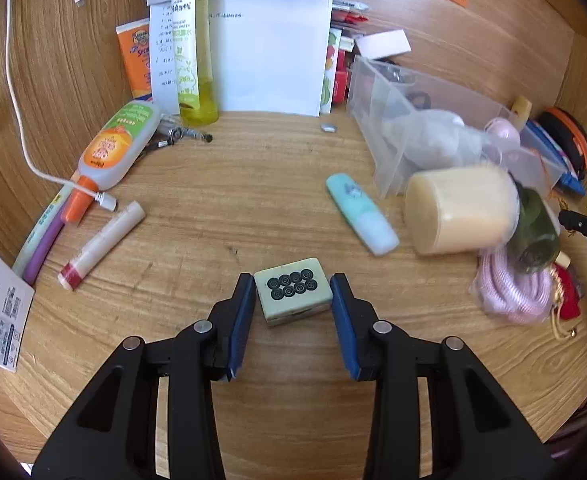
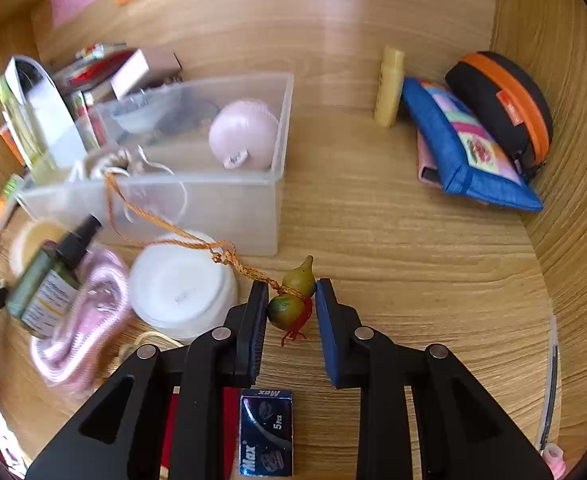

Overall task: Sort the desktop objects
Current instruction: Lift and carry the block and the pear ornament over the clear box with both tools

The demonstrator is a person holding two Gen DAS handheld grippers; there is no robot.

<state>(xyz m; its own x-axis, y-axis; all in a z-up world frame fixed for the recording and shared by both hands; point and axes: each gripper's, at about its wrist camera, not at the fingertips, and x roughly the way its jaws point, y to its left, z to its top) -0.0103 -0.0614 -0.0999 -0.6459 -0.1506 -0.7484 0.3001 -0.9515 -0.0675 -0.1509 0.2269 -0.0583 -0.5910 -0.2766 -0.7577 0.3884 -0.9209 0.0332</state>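
Note:
In the left wrist view my left gripper is open around a pale green mahjong tile that lies on the wooden desk; small gaps show on both sides. In the right wrist view my right gripper is shut on a small green-yellow gourd charm. Its orange cord runs up to the rim of a clear plastic bin, which holds a pink round case and a white bag. The bin also shows in the left wrist view.
Left wrist view: orange-capped bottle, lip balm stick, blue highlighter, cream jar, pink cable coil, yellow spray bottle, papers. Right wrist view: white lid, green spray bottle, blue pouch, black-orange case, blue box.

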